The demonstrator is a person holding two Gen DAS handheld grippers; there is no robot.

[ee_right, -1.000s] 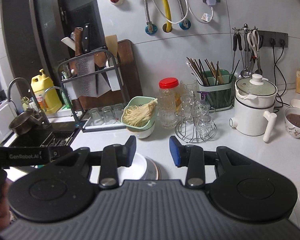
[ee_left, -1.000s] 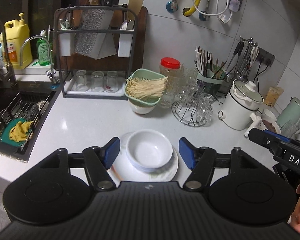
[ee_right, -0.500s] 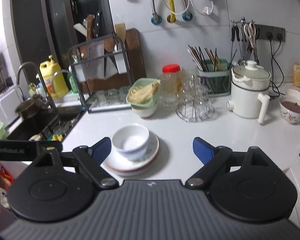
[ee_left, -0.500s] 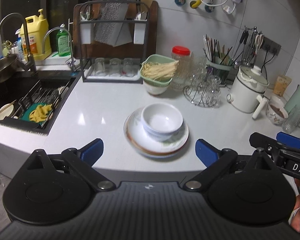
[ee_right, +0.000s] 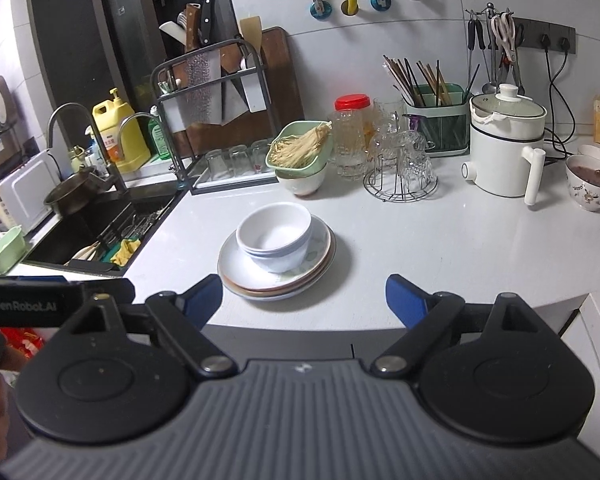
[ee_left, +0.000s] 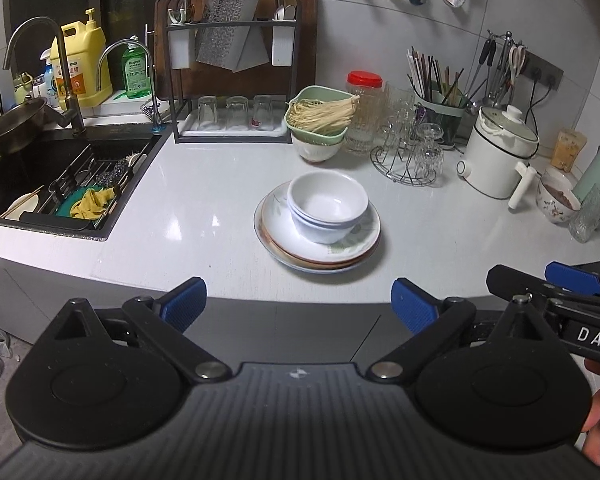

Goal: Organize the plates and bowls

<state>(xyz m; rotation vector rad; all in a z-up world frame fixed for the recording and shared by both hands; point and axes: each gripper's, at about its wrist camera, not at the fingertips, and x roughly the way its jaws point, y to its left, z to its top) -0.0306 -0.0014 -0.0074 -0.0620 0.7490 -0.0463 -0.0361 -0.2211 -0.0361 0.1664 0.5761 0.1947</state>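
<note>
Plainly, both tools hang back off the tabletop [ee_left: 204, 216] edge with nothing between their jaws. The left gripper [ee_left: 300, 308] has its jaws spread wide, and the right gripper [ee_right: 303, 300] likewise; both sets opened within the past second and then stopped widening, and no dish sits between the blue pads in either view

The stacked white bowls [ee_left: 327, 206] stand on the pile of plates [ee_left: 276, 236] near the middle of the tabletop, well apart from both tools. How many bowls are nested is hard to tell: at least two rims show, the lower ones mostly hidden by the top one. The plates likewise show only their edges, one with a brownish rim, and the bowls cover their centres

In the left wrist view the right tool enters from the lower right, cut off by the frame, with only part of its lettering readable and a bit of a hand [ee_left: 594, 412] behind it. In the right wrist view the left tool comes in at the left edge, also cropped

The sink [ee_left: 24, 168] at left is dark; its contents are partly lost in shadow, though a yellow cloth [ee_left: 92, 202] shows. A green basket of noodles [ee_left: 320, 114] hides most of the bowl beneath it
</note>
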